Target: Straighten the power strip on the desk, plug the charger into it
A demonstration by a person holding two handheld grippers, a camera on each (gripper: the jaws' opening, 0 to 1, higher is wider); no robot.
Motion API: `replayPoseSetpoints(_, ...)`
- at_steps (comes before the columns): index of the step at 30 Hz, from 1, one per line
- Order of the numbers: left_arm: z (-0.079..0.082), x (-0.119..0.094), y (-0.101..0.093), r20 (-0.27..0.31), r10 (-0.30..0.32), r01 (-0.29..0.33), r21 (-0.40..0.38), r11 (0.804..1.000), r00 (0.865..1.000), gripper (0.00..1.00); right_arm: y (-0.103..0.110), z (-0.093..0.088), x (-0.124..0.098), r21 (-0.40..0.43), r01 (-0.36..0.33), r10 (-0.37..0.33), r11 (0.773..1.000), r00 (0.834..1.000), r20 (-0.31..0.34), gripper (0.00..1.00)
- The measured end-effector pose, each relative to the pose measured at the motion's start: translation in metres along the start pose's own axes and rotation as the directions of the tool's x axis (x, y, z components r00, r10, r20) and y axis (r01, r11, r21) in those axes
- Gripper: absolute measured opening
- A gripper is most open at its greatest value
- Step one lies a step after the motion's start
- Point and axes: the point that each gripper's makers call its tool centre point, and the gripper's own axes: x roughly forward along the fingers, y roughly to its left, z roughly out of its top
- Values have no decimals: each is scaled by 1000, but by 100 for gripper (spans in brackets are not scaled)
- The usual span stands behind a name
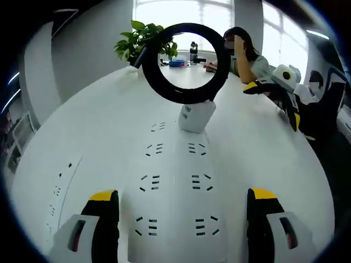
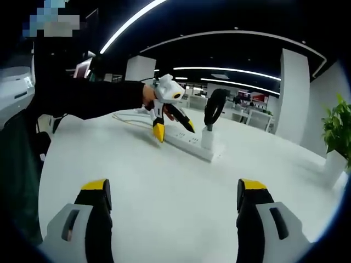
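Both my grippers gape, holding nothing.
My left gripper (image 1: 182, 211) straddles the strip (image 1: 174, 181), its near end cut off; charger (image 1: 196, 115) plugged in; right gripper (image 2: 174, 211) well back.

A long white power strip (image 1: 174, 189) with two rows of sockets lies flat on the white surface (image 1: 98, 120), a white charger (image 1: 196, 115) standing plugged in upright at its far end.

We see a leafy plant (image 1: 143, 39) at the white surface's (image 1: 98, 120) far edge, a seated person (image 1: 245, 55) beyond (face hidden), and ceiling light strips (image 2: 131, 22) overhead.
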Motion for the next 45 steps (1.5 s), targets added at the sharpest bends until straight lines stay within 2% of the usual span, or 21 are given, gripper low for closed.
replayPoseSetpoints(8, 5, 5, 4, 17, -18, 18, -7, 1000, 1000, 99, -4, 2, -2, 23, 8, -9, 1000, 1000, 15, 100)
replayPoseSetpoints(17, 2, 13, 3, 12, -31, 31, -2, 1000, 999, 96, -11, 12, -11, 59, 28, -31, 998, 998, 55, 100)
replayPoseSetpoints(24, 6, 14, 8, 24, -36, 36, 0, 999, 999, 94, -12, 11, -12, 44, 34, -36, 998, 999, 37, 100)
replayPoseSetpoints(31, 9, 19, 12, 13, -5, 4, 29, 1000, 1000, 91, -12, 8, -12, 40, 31, -32, 999, 999, 30, 100)
replayPoseSetpoints(45, 15, 25, 8, 44, -9, 8, 34, 999, 999, 88, -12, 5, -14, 42, 27, -28, 999, 999, 21, 100)
